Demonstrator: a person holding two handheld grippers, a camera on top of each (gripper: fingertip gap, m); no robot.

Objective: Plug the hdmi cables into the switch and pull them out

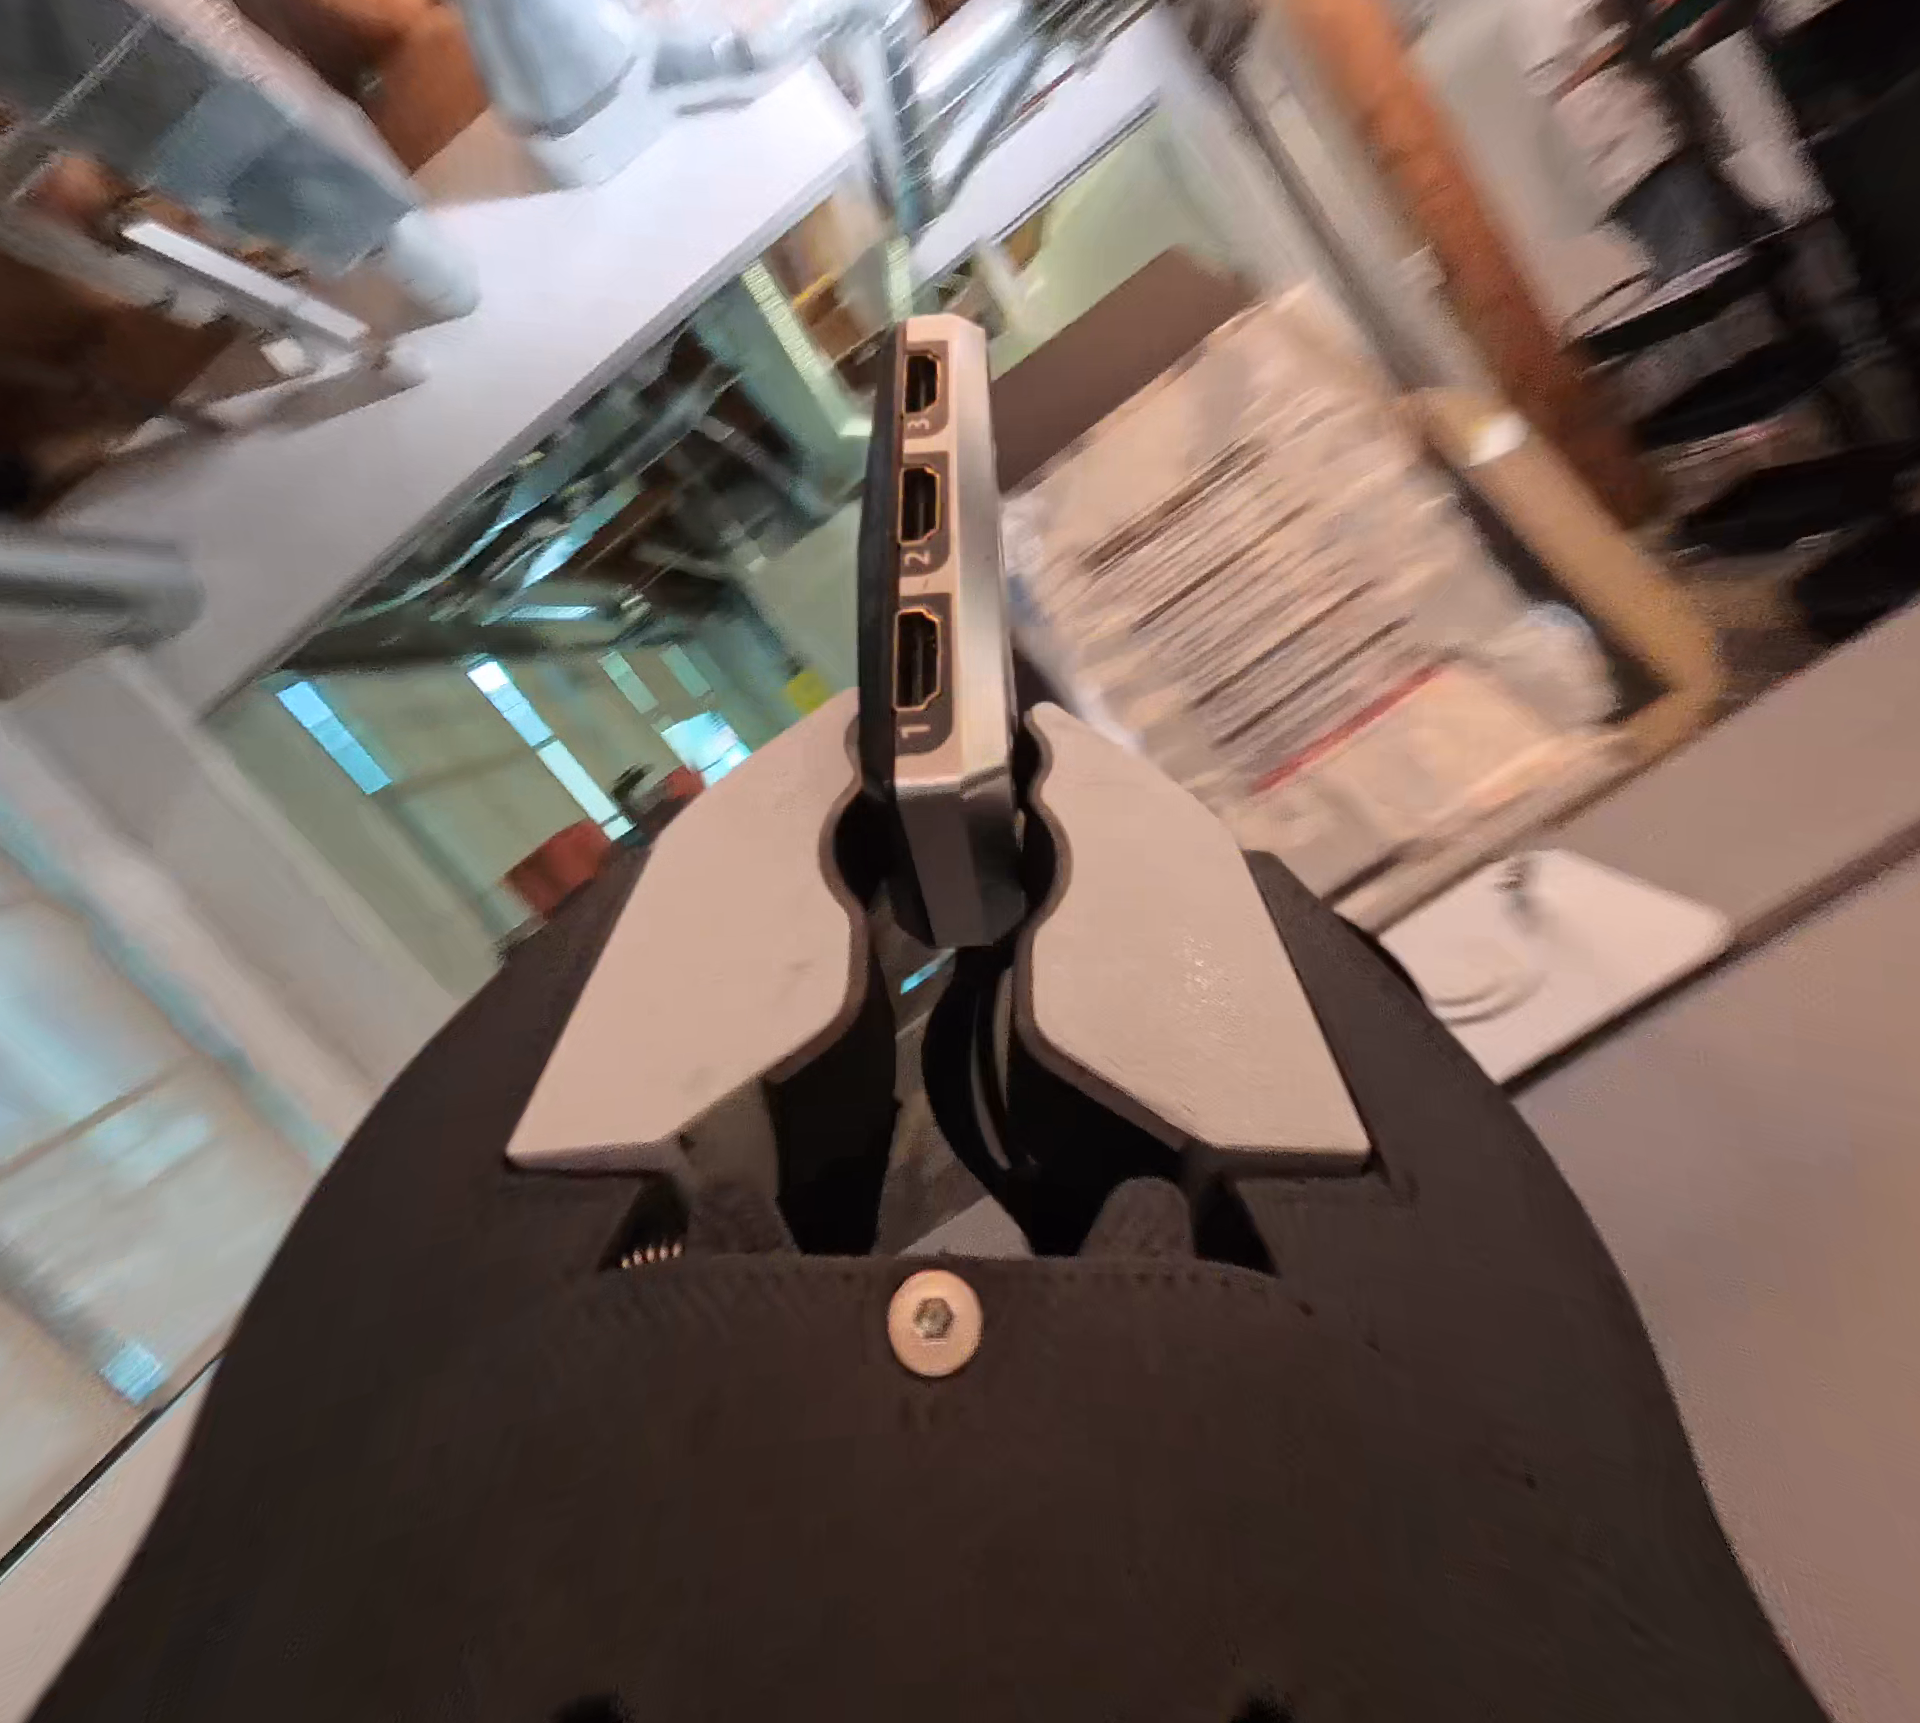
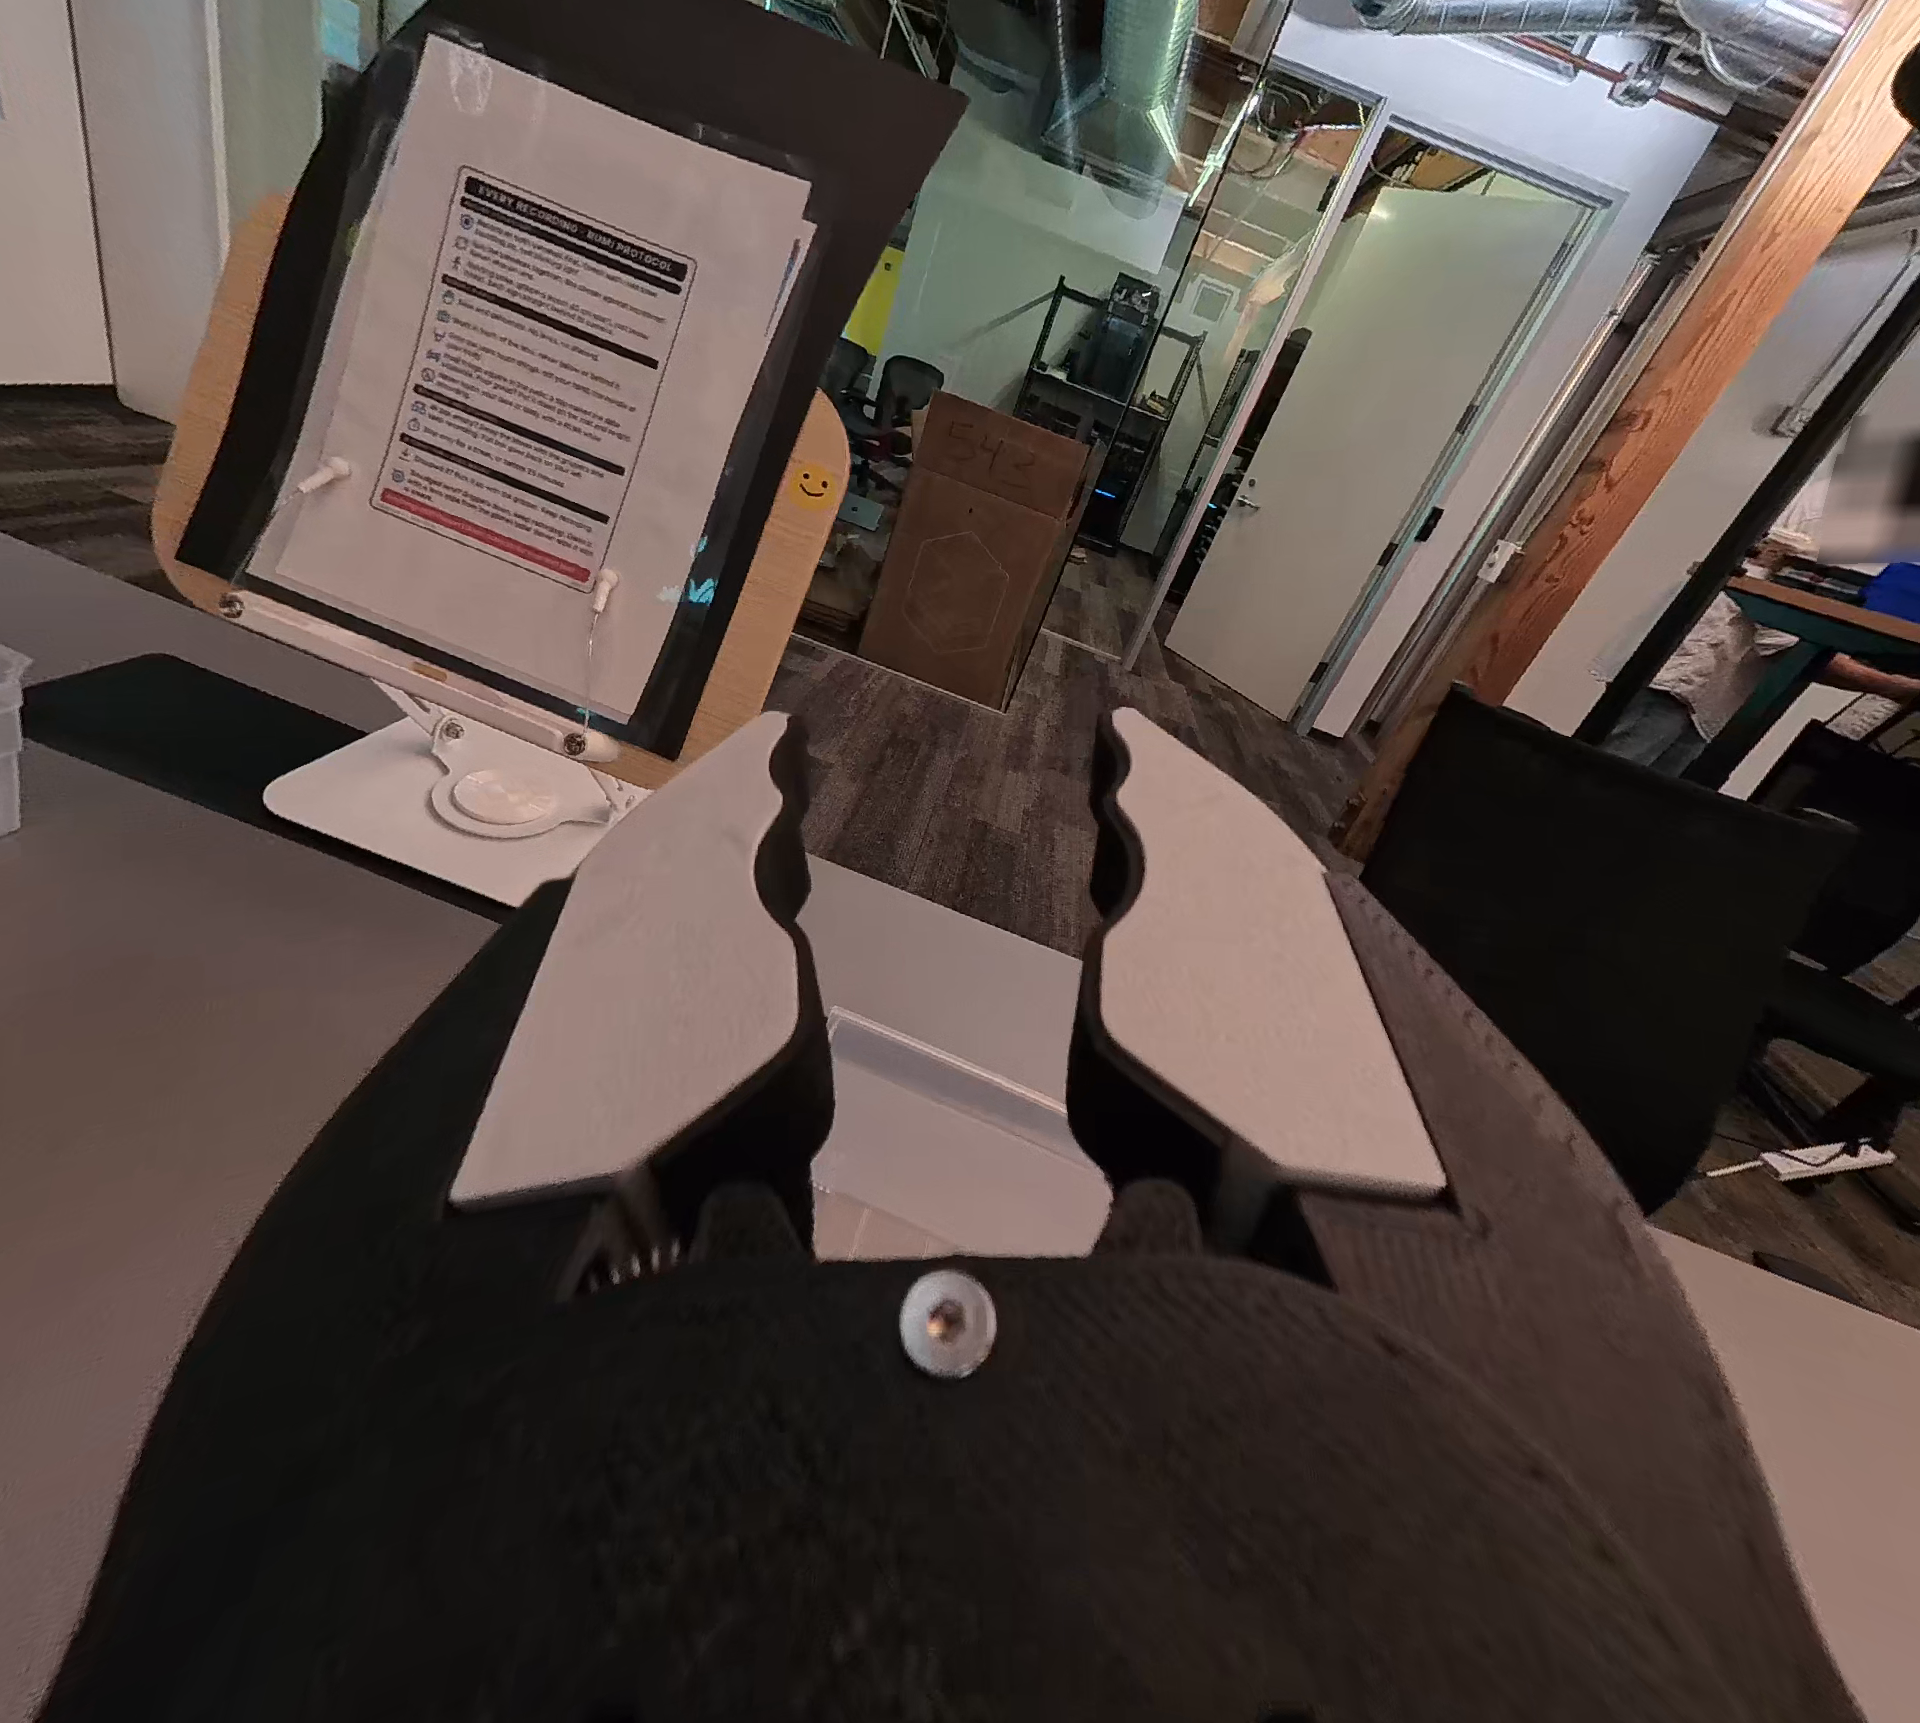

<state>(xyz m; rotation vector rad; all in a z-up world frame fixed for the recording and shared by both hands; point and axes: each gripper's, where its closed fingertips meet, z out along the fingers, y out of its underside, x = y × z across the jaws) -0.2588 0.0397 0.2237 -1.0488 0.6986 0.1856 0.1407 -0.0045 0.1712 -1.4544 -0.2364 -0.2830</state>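
In the left wrist view my left gripper (image 1: 940,738) is shut on the lower end of a slim grey HDMI switch (image 1: 935,551). The switch stands upright, lifted off the table, with its three gold-rimmed ports facing the camera, all empty. A thin dark cable (image 1: 888,146) runs up from its top end. The background there is blurred by motion. In the right wrist view my right gripper (image 2: 945,743) is open and empty, held above the grey table (image 2: 156,998). No HDMI cable plugs show in either view.
A white stand (image 2: 416,790) holding a black board with a printed sheet (image 2: 540,385) sits at the table's far edge. A clear plastic piece (image 2: 935,1081) lies under the right gripper. A black chair (image 2: 1579,904) stands to the right; a cardboard box (image 2: 977,551) is on the carpet beyond.
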